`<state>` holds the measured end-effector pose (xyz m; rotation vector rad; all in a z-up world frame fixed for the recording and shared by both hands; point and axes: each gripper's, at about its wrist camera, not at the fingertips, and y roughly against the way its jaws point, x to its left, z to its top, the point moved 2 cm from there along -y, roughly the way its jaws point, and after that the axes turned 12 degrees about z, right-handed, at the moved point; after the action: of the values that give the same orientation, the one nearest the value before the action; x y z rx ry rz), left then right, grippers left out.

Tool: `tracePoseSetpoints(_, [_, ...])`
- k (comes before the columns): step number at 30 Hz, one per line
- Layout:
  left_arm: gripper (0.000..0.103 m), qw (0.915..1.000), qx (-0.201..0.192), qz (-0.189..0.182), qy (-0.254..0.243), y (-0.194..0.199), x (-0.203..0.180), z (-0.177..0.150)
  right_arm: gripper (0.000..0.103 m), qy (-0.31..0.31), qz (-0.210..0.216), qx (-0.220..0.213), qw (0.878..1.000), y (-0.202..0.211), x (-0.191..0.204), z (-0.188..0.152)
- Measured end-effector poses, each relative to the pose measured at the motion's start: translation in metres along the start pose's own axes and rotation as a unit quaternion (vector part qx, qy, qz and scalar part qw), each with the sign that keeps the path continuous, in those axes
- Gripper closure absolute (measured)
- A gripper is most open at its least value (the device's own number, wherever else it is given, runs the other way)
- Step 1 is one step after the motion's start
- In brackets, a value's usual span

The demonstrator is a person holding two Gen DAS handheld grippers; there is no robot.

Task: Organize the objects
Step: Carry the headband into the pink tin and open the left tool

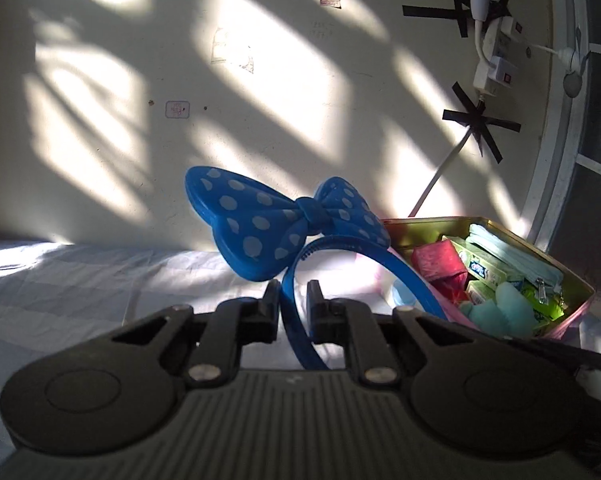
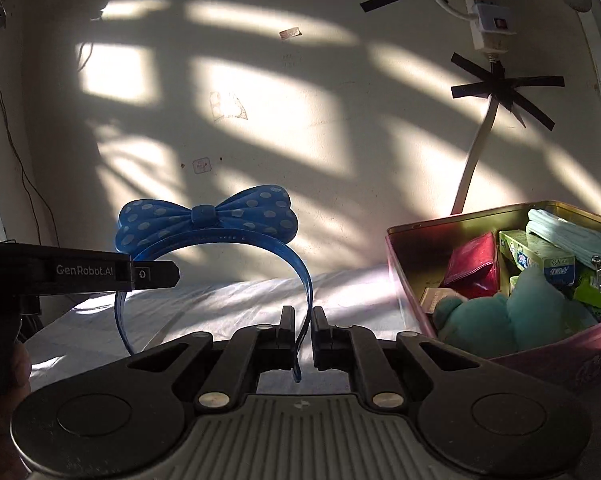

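A blue headband with a white-dotted bow [image 1: 284,220] is held upright above the bed, its bow [image 2: 208,216] on top. My left gripper [image 1: 293,298] has its jaws close around one end of the band. My right gripper [image 2: 303,320] has its jaws close around the other end. The left gripper's body [image 2: 80,270] shows at the left of the right wrist view. An open pink tin box [image 1: 576,280] sits to the right, also in the right wrist view [image 2: 404,272], holding a red wallet [image 2: 472,260], a teal plush toy [image 2: 508,316], green boxes and a light blue pouch.
A white sheet [image 1: 80,280] covers the bed under the grippers. A cream wall [image 2: 300,120] with sun patches stands close behind. A power strip and cables [image 1: 488,40] are taped to the wall at upper right. A window frame [image 1: 560,160] is at far right.
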<state>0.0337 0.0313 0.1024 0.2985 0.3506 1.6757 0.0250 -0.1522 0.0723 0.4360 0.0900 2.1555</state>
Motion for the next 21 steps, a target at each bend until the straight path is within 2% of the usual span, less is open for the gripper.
tracePoseSetpoints(2, [0.088, 0.9991, -0.005, -0.042, -0.006, -0.007, -0.03, 0.019, 0.097, 0.004, -0.036, -0.03, 0.999, 0.01, -0.025, 0.015])
tracePoseSetpoints(5, [0.088, 0.9952, -0.005, -0.095, -0.024, -0.027, -0.082, 0.029, 0.097, 0.003, -0.09, -0.052, 0.995, 0.022, -0.065, 0.028])
tracePoseSetpoints(10, [0.088, 0.9899, 0.038, -0.133, -0.032, -0.074, -0.15, 0.025, 0.097, 0.0, -0.155, -0.047, 0.987, 0.021, -0.126, 0.039])
tracePoseSetpoints(12, [0.087, 0.9895, 0.049, -0.129, -0.043, -0.095, -0.169, 0.021, 0.095, 0.003, -0.165, -0.03, 0.986, 0.013, -0.145, 0.04])
tracePoseSetpoints(14, [0.085, 0.9912, 0.049, -0.099, -0.073, -0.116, -0.184, 0.017, 0.093, 0.009, -0.176, -0.015, 0.984, 0.003, -0.163, 0.038])
tracePoseSetpoints(15, [0.077, 0.9917, 0.054, -0.077, -0.088, -0.125, -0.188, 0.014, 0.089, 0.002, -0.182, -0.019, 0.983, 0.001, -0.169, 0.036])
tracePoseSetpoints(16, [0.074, 0.992, 0.059, -0.06, -0.094, -0.13, -0.189, 0.011, 0.078, -0.01, -0.184, -0.023, 0.983, 0.0, -0.175, 0.033])
tracePoseSetpoints(17, [0.073, 0.9921, 0.063, -0.052, -0.095, -0.132, -0.188, 0.009, 0.072, -0.025, -0.177, -0.027, 0.984, 0.001, -0.179, 0.03])
tracePoseSetpoints(19, [0.071, 0.9919, 0.065, -0.069, -0.083, -0.127, -0.181, 0.006, 0.072, -0.04, -0.16, -0.031, 0.986, 0.007, -0.182, 0.026])
tracePoseSetpoints(21, [0.064, 0.993, 0.056, -0.064, -0.082, -0.116, -0.177, 0.005, 0.072, -0.035, -0.16, -0.044, 0.985, 0.013, -0.179, 0.027])
